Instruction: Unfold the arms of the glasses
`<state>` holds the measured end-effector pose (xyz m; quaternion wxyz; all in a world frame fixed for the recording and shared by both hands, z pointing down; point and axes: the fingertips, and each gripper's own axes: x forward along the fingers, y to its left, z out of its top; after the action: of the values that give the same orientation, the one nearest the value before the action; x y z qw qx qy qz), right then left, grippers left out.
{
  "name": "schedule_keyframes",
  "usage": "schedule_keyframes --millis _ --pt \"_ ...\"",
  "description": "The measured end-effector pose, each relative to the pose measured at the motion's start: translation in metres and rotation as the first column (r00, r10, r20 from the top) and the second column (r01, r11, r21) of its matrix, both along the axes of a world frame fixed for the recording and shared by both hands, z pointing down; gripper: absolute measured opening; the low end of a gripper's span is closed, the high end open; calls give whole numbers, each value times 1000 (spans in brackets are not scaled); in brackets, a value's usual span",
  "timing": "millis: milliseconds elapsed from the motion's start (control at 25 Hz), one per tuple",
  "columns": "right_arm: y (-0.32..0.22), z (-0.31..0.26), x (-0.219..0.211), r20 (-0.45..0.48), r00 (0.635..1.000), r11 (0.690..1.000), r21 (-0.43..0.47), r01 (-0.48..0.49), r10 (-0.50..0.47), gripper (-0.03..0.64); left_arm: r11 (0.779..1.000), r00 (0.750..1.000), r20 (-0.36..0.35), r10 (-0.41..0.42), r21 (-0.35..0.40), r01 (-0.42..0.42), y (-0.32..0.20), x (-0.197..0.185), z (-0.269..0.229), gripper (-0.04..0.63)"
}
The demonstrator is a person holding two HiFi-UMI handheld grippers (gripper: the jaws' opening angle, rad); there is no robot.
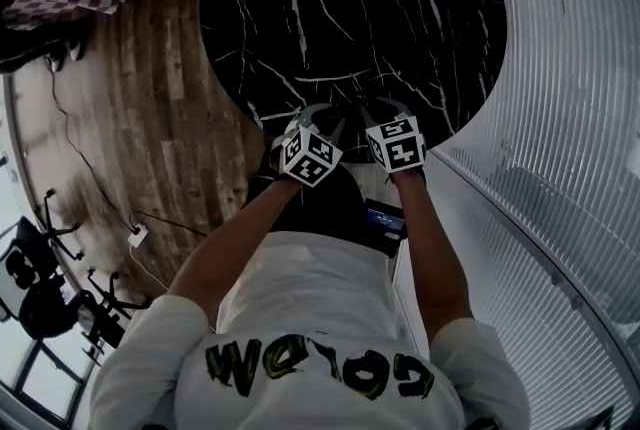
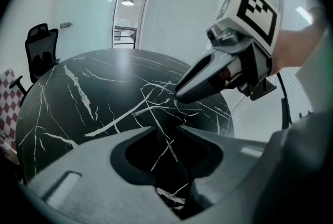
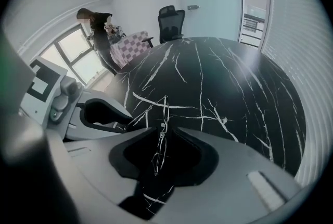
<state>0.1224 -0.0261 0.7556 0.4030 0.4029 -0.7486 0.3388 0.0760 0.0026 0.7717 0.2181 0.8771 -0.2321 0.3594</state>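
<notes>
Thin wire-rimmed glasses (image 3: 164, 113) lie on the round black marble table (image 3: 234, 87), close to its near edge. In the right gripper view they show through the gap of my right gripper (image 3: 165, 133), which is open just above them without pressing on them. In the left gripper view the glasses (image 2: 156, 99) are faint wire loops ahead of my left gripper (image 2: 165, 130), also open and empty. The right gripper's tip (image 2: 179, 94) hangs right over them. In the head view both grippers, left (image 1: 320, 116) and right (image 1: 385, 110), hover side by side at the table's near rim; the glasses are too faint to see there.
Behind the table stand a black office chair (image 3: 170, 20) and a seat with a checkered cloth (image 3: 132, 43). A person (image 3: 99, 30) stands by the window. A ribbed glass wall (image 1: 570, 68) runs along the right, and wooden floor (image 1: 150, 98) with cables lies to the left.
</notes>
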Motion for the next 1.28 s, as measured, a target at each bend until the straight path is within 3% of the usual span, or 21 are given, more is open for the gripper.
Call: schedule_keyframes --millis 480,1280 --pt "4 10 1 -9 1000 1000 -28 11 -11 67 1000 1000 -5 -30 7 30 -6 -1 4 60" --pt "4 16 0 -19 1000 999 -34 11 -12 38 999 999 -3 -48 -4 48 -13 -8 4 38"
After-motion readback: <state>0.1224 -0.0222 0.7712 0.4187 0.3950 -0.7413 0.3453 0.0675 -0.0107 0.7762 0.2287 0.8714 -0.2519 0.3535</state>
